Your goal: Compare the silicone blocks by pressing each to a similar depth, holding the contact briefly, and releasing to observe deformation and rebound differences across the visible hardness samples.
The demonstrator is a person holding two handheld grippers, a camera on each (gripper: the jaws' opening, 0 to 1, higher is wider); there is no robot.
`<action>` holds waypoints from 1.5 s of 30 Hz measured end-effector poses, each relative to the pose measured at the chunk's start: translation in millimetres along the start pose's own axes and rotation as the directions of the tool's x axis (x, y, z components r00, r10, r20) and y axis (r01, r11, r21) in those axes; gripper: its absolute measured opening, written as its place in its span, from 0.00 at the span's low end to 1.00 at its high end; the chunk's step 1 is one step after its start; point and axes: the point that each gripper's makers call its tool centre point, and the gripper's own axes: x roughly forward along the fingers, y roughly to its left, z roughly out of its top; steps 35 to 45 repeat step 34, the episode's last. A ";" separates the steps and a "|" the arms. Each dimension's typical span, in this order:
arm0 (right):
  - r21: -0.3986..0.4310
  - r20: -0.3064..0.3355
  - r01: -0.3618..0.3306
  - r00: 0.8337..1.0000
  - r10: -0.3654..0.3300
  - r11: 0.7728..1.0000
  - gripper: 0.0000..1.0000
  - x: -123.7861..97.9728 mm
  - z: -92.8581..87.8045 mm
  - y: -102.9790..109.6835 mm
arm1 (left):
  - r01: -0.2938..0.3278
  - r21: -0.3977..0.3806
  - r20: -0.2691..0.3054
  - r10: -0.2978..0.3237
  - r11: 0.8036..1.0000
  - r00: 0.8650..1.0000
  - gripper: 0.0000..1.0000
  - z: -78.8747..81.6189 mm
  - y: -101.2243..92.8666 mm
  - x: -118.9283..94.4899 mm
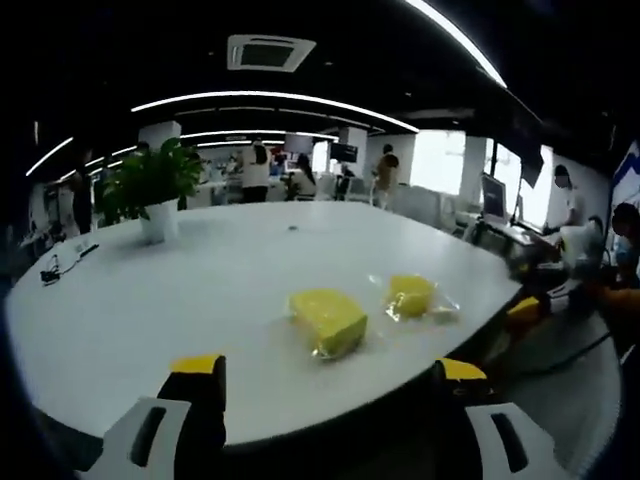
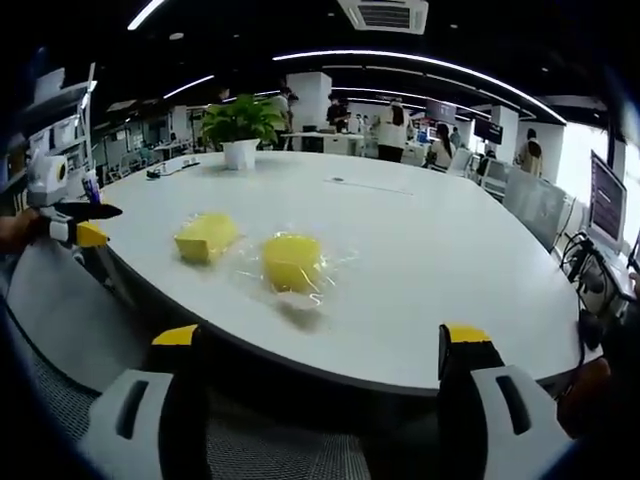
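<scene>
Two yellow silicone blocks in clear wrap lay apart on the white table, the wedge-shaped block at twelve o'clock beyond the left gripper, the rounder block at eleven from the right gripper. Both grippers stood wide open, holding nothing. A potted plant stood far off.

Two yellow silicone blocks in clear wrap, near each other, flat on white table.

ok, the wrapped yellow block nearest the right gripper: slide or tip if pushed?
The wrapped block sits low and broad, so it probably won't tip. Its clear film on the smooth white table looks slippery, so it may slide. The loose wrap would likely crinkle first.
</scene>
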 end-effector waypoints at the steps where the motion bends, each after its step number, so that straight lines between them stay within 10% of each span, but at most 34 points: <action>1: 0.000 -0.002 -0.001 1.000 0.001 1.000 0.92 0.2 -0.3 0.2 | -0.011 0.006 0.002 0.011 1.000 1.000 0.96 -0.5 1.8 0.2; 9: 0.006 -0.011 -0.016 1.000 0.016 1.000 0.93 1.5 -2.3 2.5 | -0.024 0.084 -0.018 0.025 0.996 1.000 1.00 -7.1 4.7 6.6; 45: 0.011 -0.017 -0.004 1.000 0.004 1.000 0.91 2.2 -4.0 1.1 | -0.014 -0.032 0.000 0.014 0.999 1.000 1.00 -8.5 7.9 7.0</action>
